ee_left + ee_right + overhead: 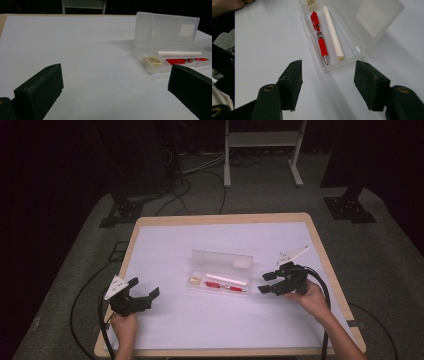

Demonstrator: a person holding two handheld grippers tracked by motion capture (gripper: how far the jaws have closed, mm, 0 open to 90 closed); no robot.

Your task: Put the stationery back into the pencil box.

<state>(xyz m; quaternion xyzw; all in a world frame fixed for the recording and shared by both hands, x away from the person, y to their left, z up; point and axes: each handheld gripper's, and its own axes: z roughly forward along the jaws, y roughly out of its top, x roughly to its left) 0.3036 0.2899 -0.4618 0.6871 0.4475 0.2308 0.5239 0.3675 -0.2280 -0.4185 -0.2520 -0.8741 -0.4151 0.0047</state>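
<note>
A clear plastic pencil case [220, 270] lies open in the middle of the white table, its lid [167, 28] standing up at the back. Inside lie a red pen [319, 37], a white stick [333, 32] and a small cream eraser [153, 60]. My right gripper [267, 283] is open just right of the case's end, its jaws pointing at it with nothing between them [328, 75]. My left gripper [145, 290] is open near the front left of the table, well apart from the case, its jaws empty [115, 90].
The white table surface [220, 320] has a wooden rim [225, 218]. Black cables trail from both grippers over the table's front and right edges. Beyond the table stand a white metal frame [262, 150] and dark stand feet on grey carpet.
</note>
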